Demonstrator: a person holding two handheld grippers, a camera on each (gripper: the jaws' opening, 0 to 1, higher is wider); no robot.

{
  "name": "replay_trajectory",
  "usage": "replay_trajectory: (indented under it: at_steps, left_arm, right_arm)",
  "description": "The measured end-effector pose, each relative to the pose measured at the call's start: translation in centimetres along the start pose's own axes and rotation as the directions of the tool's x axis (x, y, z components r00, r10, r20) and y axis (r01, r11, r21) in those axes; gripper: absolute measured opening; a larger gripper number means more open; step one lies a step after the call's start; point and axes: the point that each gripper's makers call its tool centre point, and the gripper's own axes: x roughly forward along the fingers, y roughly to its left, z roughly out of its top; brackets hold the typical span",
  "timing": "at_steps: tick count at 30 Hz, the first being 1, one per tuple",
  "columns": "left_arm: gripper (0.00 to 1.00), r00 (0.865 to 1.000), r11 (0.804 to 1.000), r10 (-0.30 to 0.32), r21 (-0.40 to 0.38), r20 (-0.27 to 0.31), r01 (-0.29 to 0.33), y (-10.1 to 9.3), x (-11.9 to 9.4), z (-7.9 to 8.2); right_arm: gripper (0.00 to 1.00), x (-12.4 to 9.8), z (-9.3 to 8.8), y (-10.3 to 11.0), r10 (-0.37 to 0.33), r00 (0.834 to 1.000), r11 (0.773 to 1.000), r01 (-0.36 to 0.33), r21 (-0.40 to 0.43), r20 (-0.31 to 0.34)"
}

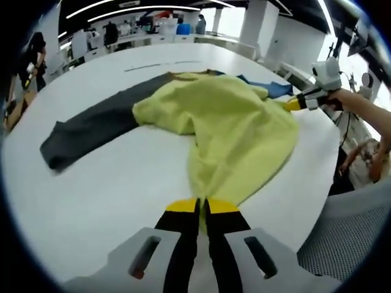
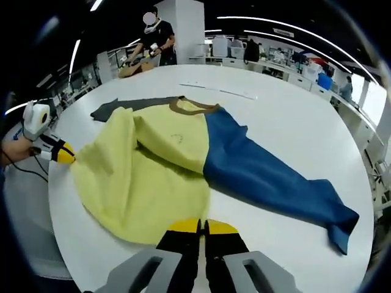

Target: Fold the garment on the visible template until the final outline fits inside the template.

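Garment, a long-sleeved soft-fabric top with yellow body (image 1: 232, 131), dark grey sleeve (image 1: 91, 128) and blue sleeve (image 2: 269, 174), lies on a round white table (image 1: 91, 195), near its middle. Yellow body is bunched and partly doubled over itself, hem side pulled toward the table edge. That fits a fold in progress: both tools pinch the hem edge at two separated points so the cloth can be lifted and carried as one straight edge.

Left gripper (image 1: 201, 207) has its yellow-tipped black jaws drawn together with a tongue of yellow fabric caught between them at the near edge. In the right gripper view it shows again at far left (image 2: 64, 152), tip touching the yellow edge.

Right gripper (image 2: 201, 227) also has jaws nearly together at the yellow hem; probably pinching cloth, but the contact is right at the tips and hard to confirm there. The left gripper view shows it at the far right (image 1: 293, 104), tip against the yellow cloth beside a bit of blue sleeve, which supports a grasp.

Grey sleeve stretches flat away across the table; blue sleeve lies spread flat on the opposite side. Brown neckband (image 2: 192, 107) sits at the far end. No template outline is clear to me on the table.

Pose: both grippers low, near table level, pointing inward at the garment from opposite ends of the hem; a person's forearm (image 1: 366, 113) extends behind the right one.
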Motion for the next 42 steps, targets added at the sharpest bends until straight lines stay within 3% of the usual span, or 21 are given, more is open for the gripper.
replay_trajectory:
  at_steps: [7, 14, 21, 29, 42]
  left_arm:
    - [0.00, 0.998, 1.000, -0.005, -0.013, 0.061, 0.006, -0.1, -1.7, 2.0]
    - [0.00, 0.989, 1.000, -0.012, -0.003, 0.144, 0.012, -0.3, -3.3, 5.4]
    - [0.00, 0.981, 1.000, -0.021, 0.012, 0.193, 0.019, -0.6, -4.7, 7.8]
    - [0.00, 0.985, 0.999, -0.026, -0.018, 0.168, 0.030, -0.9, -6.0, 6.9]
    - [0.00, 0.989, 0.997, 0.007, -0.080, 0.147, 0.005, -0.3, -7.8, 4.5]
  right_arm:
    - [0.00, -2.4, 2.6, -0.2, -0.002, 0.996, 1.000, 0.002, -0.009, 0.091]
    - [0.00, -5.1, 5.1, -0.5, -0.026, 0.988, 0.999, 0.030, -0.025, 0.154]
    - [0.00, -7.4, 6.0, 0.1, -0.031, 0.982, 0.999, 0.038, -0.034, 0.186]
    - [0.00, -9.3, 5.3, 1.0, -0.027, 0.985, 1.000, 0.027, 0.003, 0.170]
    - [0.00, -10.8, 1.7, 4.0, -0.007, 0.998, 0.999, 0.004, 0.048, 0.056]
